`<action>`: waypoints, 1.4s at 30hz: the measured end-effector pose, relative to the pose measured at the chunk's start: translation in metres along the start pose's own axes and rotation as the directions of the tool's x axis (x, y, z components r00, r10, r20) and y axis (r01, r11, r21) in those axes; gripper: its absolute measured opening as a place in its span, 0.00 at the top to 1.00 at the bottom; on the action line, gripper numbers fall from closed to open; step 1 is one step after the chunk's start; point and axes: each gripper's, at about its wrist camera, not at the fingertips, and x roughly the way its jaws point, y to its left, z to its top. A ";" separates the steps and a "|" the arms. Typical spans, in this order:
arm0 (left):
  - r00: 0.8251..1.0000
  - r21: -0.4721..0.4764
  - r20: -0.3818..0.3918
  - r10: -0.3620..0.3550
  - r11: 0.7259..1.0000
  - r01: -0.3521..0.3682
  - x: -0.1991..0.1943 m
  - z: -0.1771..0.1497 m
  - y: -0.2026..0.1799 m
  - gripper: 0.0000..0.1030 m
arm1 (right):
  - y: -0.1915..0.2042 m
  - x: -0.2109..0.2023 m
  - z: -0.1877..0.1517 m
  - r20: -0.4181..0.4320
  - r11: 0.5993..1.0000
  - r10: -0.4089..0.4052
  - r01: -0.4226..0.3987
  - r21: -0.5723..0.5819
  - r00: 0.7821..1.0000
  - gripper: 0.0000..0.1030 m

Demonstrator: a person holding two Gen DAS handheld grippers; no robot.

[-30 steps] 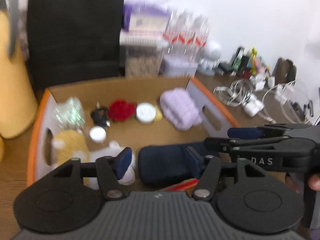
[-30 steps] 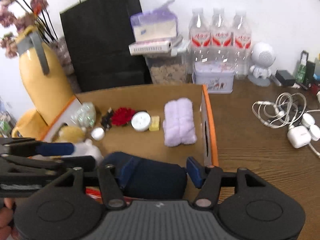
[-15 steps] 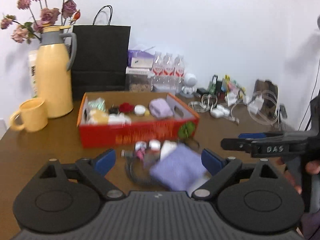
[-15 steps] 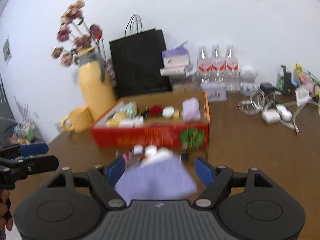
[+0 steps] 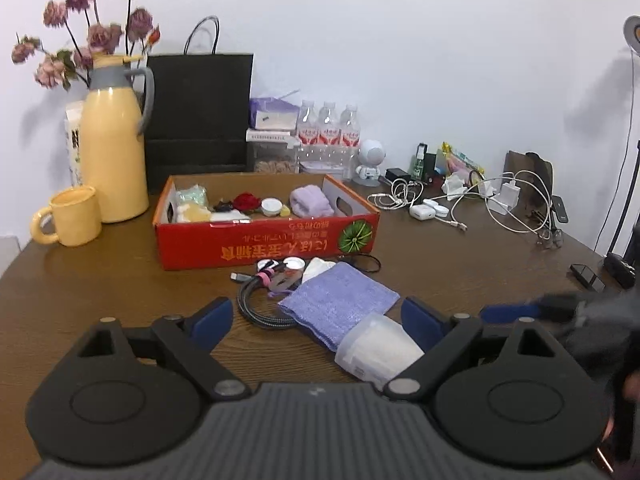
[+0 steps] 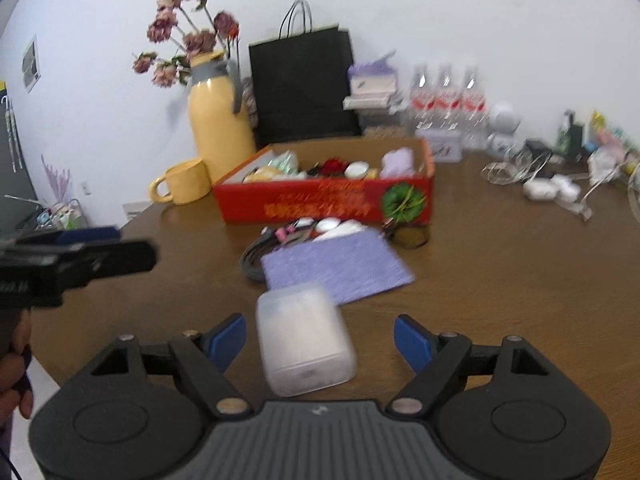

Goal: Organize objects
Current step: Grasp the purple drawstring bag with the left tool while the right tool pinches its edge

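Both tongs stand wide and hold nothing: the left gripper (image 5: 316,320) and the right gripper (image 6: 320,340) have just been opening, with only table and loose items showing between their pads. The step in hand looks like choosing the next piece from the pile in front of the red box (image 5: 264,240), which already holds several small things. Nearest the box lie white caps and a coiled cable (image 5: 260,304); a purple cloth (image 5: 340,300) lies just behind them, farther from the box, and a frosted case (image 6: 304,340) farther still, between the right pads but untouched. Judging by this, the next move calls for lowering onto the case and closing across its width. Each gripper points toward the box, tilted down at the table (image 5: 100,280).
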 end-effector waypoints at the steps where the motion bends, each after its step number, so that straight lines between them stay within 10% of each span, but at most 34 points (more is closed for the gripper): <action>1: 1.000 -0.012 -0.016 0.000 1.000 -0.001 0.009 0.000 0.003 0.17 | 0.005 0.010 -0.005 -0.016 1.000 0.001 -0.001 -0.005 1.000 0.22; 13: 0.992 0.006 -0.125 0.035 0.999 -0.034 0.110 0.014 0.026 0.49 | -0.007 0.053 0.001 -0.160 0.970 -0.201 0.174 -0.171 0.966 0.34; 18: 0.979 -0.029 -0.201 0.026 0.999 -0.033 0.141 0.015 0.031 0.52 | -0.047 0.046 0.032 -0.043 0.985 -0.168 0.166 -0.054 0.985 0.33; 27: 0.961 -0.118 -0.265 -0.074 0.992 0.044 0.131 -0.013 0.019 0.48 | -0.064 0.151 0.079 -0.194 0.991 -0.088 0.067 -0.114 0.977 0.54; 31: 0.957 -0.175 -0.278 -0.085 0.984 0.037 0.144 -0.017 0.022 0.68 | -0.055 0.160 0.078 -0.221 0.991 -0.082 0.057 -0.119 0.972 0.99; 35: 0.965 -0.188 -0.248 -0.084 0.981 0.037 0.130 -0.013 0.018 0.92 | -0.037 0.140 0.069 -0.204 0.988 -0.066 0.035 -0.149 0.977 1.00; 42: 0.971 -0.160 -0.228 -0.075 0.986 0.038 0.065 -0.023 0.017 0.94 | -0.004 0.066 0.026 -0.149 0.998 0.019 -0.028 -0.058 0.989 1.00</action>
